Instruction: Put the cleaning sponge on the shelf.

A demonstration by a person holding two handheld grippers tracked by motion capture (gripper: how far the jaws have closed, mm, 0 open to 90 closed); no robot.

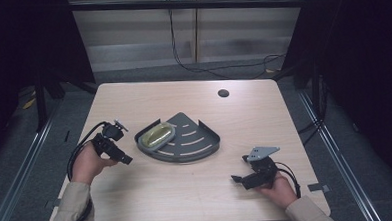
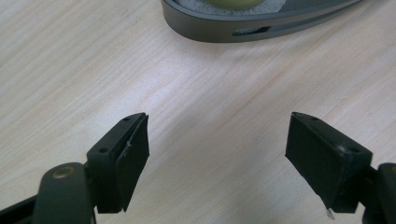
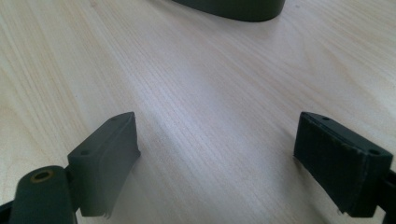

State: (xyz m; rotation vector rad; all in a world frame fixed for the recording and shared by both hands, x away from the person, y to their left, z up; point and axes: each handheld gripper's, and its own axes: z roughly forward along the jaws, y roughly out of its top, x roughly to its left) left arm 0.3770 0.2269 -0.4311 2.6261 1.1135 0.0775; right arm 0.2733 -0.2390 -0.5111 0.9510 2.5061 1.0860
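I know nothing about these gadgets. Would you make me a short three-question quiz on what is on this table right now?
1. True or false: the left hand-held gripper is clamped on the grey quarter-round tray.
2. Which sits on the tray?
A. a yellow-green item in a clear oval wrapper
B. a red cup
C. a metal spoon
3. Fill in the blank: the jaws of the right hand-held gripper stand ____ with only the bare wooden table between them.

Key
1. False. Its jaws are wide apart over bare wood, short of the tray's rim.
2. A. The wrapped item lies at the tray's left end.
3. Open.
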